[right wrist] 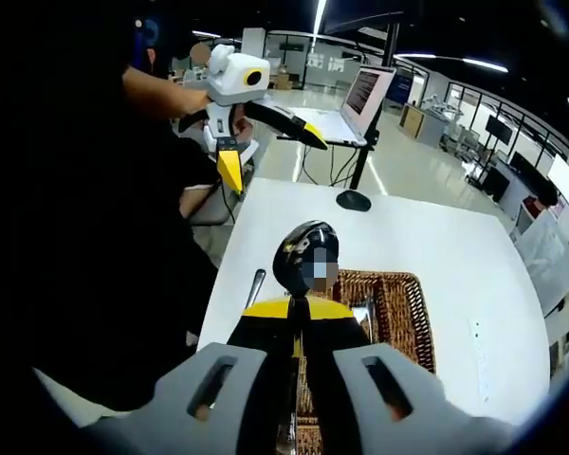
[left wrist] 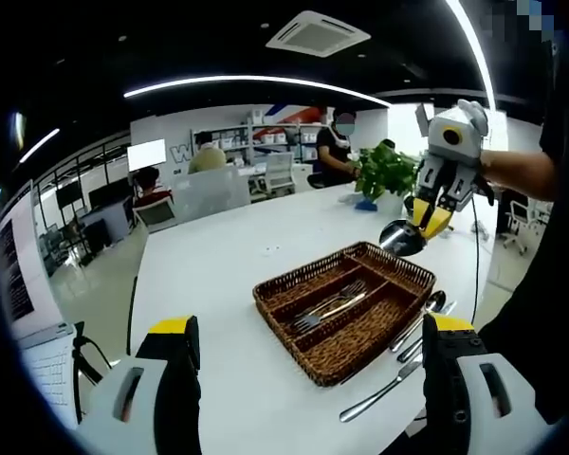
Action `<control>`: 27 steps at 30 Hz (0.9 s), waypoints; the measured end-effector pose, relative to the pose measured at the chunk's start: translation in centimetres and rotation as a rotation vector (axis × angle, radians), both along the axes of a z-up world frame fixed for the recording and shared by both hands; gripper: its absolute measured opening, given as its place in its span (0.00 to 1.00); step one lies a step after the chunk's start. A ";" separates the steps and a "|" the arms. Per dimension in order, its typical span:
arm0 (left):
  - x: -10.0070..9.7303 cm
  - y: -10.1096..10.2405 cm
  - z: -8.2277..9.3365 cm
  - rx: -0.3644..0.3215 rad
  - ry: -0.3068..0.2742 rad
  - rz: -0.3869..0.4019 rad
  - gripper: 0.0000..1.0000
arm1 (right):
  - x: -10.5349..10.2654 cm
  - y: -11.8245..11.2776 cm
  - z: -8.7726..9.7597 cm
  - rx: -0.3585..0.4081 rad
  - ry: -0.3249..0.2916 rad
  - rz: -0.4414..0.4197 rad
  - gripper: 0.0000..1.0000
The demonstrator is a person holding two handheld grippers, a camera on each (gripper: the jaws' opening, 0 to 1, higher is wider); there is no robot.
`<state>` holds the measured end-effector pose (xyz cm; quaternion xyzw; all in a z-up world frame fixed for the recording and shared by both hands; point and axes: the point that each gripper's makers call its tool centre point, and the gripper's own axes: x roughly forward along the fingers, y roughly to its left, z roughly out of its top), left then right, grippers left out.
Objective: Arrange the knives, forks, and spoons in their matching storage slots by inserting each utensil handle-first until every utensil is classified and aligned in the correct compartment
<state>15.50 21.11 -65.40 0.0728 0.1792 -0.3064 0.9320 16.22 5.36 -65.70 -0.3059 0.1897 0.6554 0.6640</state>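
Wicker cutlery tray, brown, rectangular, on white desk, holding forks; loose steel utensils lie beside it. Right gripper, fingers clamped on shiny steel spoon, above tray. Left gripper, fingers apart.

R gripper clamped on spoon, bowl up, over basket near edge. Fork in basket. Utensil handle on table beside basket. L gripper beyond, jaws apart. Laptop past table.
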 end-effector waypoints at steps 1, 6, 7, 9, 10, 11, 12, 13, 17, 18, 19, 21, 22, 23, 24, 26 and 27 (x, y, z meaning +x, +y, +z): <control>0.1 0.0 0.0 0.003 -0.001 0.004 0.99 | 0.2 0.0 0.1 0.001 0.000 0.000 0.01; 0.1 -0.6 0.3 -0.004 -0.003 0.003 0.99 | 1.6 -0.1 0.2 0.001 -0.024 0.001 0.01; 0.1 -0.6 0.2 -0.005 0.003 0.004 0.99 | 1.9 -0.1 0.3 0.002 -0.027 0.001 0.01; 0.2 -0.7 0.4 -0.014 0.004 0.001 0.99 | 2.4 -0.2 0.4 -0.002 -0.036 0.003 0.01; 0.2 -0.6 0.5 -0.012 0.003 0.003 0.99 | 2.7 -0.3 0.5 -0.006 -0.039 0.004 0.01; 0.3 -0.5 0.5 -0.009 0.003 0.005 0.99 | 3.0 -0.4 0.6 -0.006 -0.038 0.003 0.01; 0.4 -0.4 0.6 -0.011 0.002 0.006 0.99 | 3.2 -0.4 0.7 -0.004 -0.038 0.001 0.01; 0.5 -0.3 0.8 -0.015 0.000 0.011 0.99 | 3.6 -0.5 0.9 -0.003 -0.041 0.001 0.01; 0.8 0.1 1.0 -0.018 -0.003 0.022 0.99 | 4.8 -0.7 1.2 -0.002 -0.053 -0.001 0.01; 0.9 0.1 0.9 -0.021 -0.001 0.026 0.99 | 5.0 -0.7 1.2 -0.003 -0.055 -0.002 0.01; 0.9 0.2 0.9 -0.023 0.000 0.027 0.99 | 5.2 -0.8 1.2 -0.005 -0.056 -0.004 0.01; 1.0 0.2 0.9 -0.016 0.002 0.025 0.99 | 6.0 -1.0 1.4 -0.010 -0.064 -0.006 0.01; 1.0 0.2 0.9 -0.015 0.003 0.024 0.99 | 6.3 -1.1 1.5 -0.010 -0.065 -0.007 0.01; 1.0 0.2 0.9 -0.014 0.003 0.025 0.99 | 6.5 -1.1 1.6 -0.009 -0.064 -0.007 0.01; 1.1 0.3 1.0 -0.014 0.003 0.025 0.99 | 6.7 -1.1 1.6 -0.008 -0.067 -0.007 0.01; 1.1 0.3 1.0 -0.012 0.005 0.024 0.99 | 7.3 -1.2 1.7 -0.012 -0.075 -0.006 0.01; 1.2 0.3 0.9 -0.007 0.005 0.023 0.99 | 7.8 -1.2 1.7 -0.015 -0.079 -0.007 0.01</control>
